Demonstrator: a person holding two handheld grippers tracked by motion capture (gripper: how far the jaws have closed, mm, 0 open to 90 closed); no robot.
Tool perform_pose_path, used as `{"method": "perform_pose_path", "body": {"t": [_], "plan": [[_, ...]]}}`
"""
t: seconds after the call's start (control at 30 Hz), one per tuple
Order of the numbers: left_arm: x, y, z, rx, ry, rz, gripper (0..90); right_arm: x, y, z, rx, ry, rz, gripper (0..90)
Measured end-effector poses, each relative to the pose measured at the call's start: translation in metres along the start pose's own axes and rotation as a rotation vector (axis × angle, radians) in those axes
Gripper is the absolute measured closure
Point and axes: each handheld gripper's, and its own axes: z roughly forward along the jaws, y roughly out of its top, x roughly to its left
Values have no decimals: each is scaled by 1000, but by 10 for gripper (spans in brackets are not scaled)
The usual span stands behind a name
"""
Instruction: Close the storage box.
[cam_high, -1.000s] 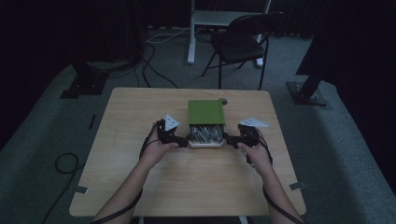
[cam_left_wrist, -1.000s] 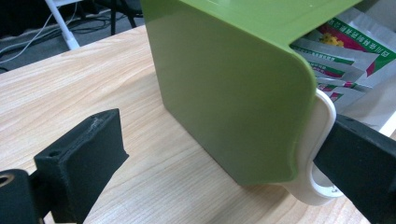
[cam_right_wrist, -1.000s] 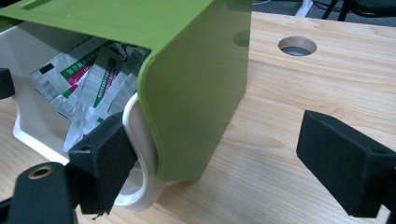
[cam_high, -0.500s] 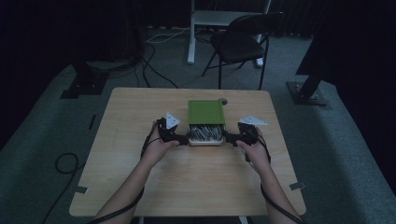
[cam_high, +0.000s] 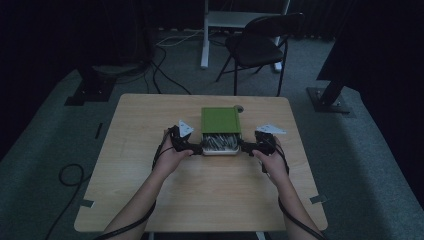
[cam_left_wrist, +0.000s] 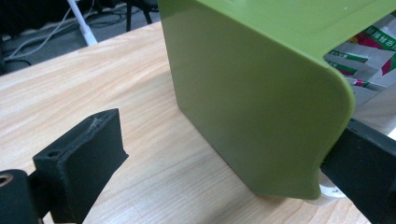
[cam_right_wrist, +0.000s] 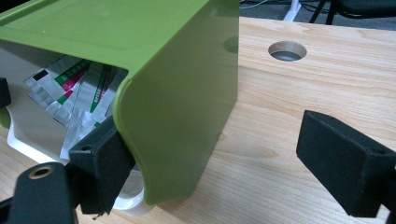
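A green box (cam_high: 220, 120) stands at the table's middle, and its white drawer (cam_high: 219, 144) is pulled out toward me with several foil sachets (cam_right_wrist: 77, 100) inside. My left gripper (cam_high: 197, 149) is open at the box's front left corner. In the left gripper view the green wall (cam_left_wrist: 252, 93) sits between the jaws of that gripper (cam_left_wrist: 224, 140). My right gripper (cam_high: 246, 148) is open at the front right corner. In the right gripper view that gripper (cam_right_wrist: 217, 140) has one jaw against the drawer under the green shell (cam_right_wrist: 182, 107), the other jaw out over bare wood.
The wooden table (cam_high: 210, 195) has a round cable hole (cam_right_wrist: 287, 50) behind the box on its right. A black chair (cam_high: 260, 47) and a white stand (cam_high: 205, 35) are on the floor beyond the far edge. Cables (cam_high: 67, 175) lie on the left.
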Motion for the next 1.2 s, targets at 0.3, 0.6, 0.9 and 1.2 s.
{"method": "perform_pose_path", "body": {"t": [0.3,0.6,0.9,1.2], "plan": [[-10,3,-7,-69,-58,-6,45,7,2,-5,-23,34,-4,136],[-9,4,-20,-99,-40,13,42,7,-1,-12,-31,45,-25,127],[-6,0,-26,-107,-31,11,34,5,-1,-21,-40,33,-40,127],[-3,-5,-33,-107,-23,4,34,-2,-6,-32,-44,22,-45,127]]}}
